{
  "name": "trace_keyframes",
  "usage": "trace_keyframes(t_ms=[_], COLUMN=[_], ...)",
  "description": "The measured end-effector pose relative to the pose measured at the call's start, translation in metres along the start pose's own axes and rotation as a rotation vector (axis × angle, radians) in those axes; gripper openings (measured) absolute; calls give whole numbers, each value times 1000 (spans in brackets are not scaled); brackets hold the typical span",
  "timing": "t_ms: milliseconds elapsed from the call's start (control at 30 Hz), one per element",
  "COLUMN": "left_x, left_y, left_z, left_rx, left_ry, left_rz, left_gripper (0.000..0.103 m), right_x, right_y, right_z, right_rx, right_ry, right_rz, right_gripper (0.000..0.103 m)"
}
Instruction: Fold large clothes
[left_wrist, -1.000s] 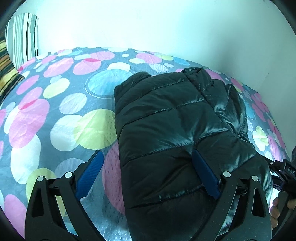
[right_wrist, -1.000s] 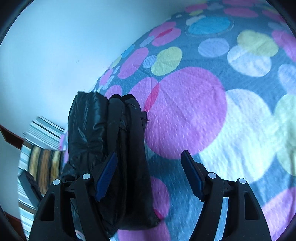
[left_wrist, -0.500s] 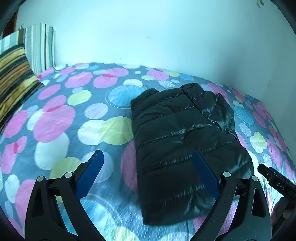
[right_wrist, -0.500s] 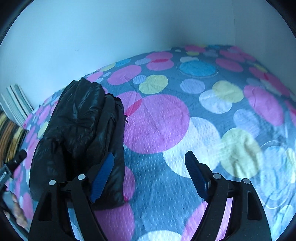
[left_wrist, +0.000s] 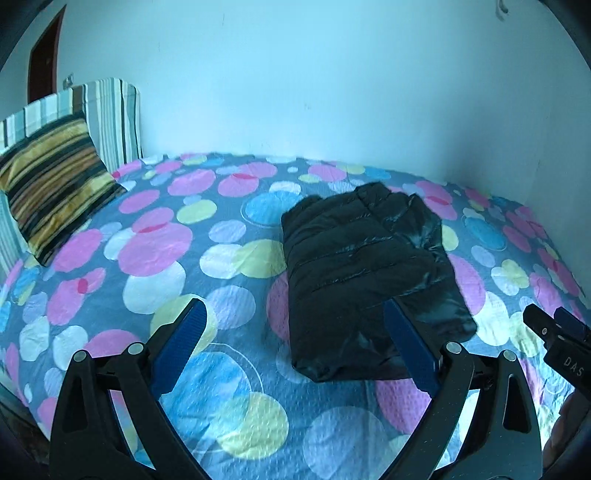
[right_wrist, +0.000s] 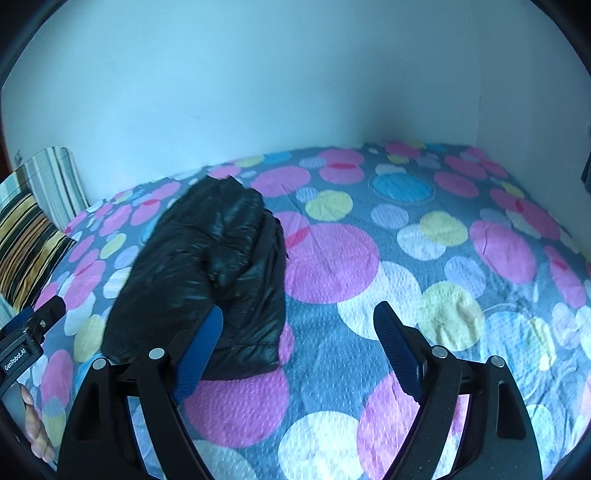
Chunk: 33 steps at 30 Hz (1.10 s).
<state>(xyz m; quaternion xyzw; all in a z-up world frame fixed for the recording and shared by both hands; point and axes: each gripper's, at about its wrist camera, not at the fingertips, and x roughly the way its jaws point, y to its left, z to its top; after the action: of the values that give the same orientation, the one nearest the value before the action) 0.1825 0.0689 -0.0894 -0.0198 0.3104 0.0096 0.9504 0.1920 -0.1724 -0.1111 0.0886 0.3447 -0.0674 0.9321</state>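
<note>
A black puffer jacket (left_wrist: 362, 273) lies folded into a compact rectangle on the bed's polka-dot cover (left_wrist: 159, 258). It also shows in the right wrist view (right_wrist: 207, 280), left of centre. My left gripper (left_wrist: 295, 343) is open and empty, raised above the bed in front of the jacket's near edge. My right gripper (right_wrist: 299, 347) is open and empty, raised beside the jacket's right side. Neither touches the jacket. The right gripper's body (left_wrist: 557, 343) shows at the right edge of the left wrist view; the left gripper's body (right_wrist: 26, 336) shows at the left edge of the right wrist view.
A striped yellow and black pillow (left_wrist: 51, 184) leans against a striped headboard cushion (left_wrist: 110, 118) at the bed's left end. White walls (left_wrist: 295, 81) border the far side and the right corner (right_wrist: 476, 74). The bed's near edge (left_wrist: 22, 406) is at lower left.
Both grippers have pulled back and up from the jacket, which now looks smaller and farther away. The jacket lies still in its folded shape. Both grippers stay open.
</note>
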Motion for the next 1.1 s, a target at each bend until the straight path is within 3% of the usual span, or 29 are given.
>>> trace_keyframes(t_ms=[433, 1100], left_x=[-57, -85], left_y=[-19, -24], left_z=[-8, -16], left_rx=[2, 7], left_ry=[-68, -121], left_rz=[0, 19], left_gripper=[101, 101], right_x=[-62, -83], right_y=[17, 20], right_z=[-5, -12], right_rx=[-65, -85], right_ry=[-119, -155], right_rz=[31, 34], right_gripper=[85, 86])
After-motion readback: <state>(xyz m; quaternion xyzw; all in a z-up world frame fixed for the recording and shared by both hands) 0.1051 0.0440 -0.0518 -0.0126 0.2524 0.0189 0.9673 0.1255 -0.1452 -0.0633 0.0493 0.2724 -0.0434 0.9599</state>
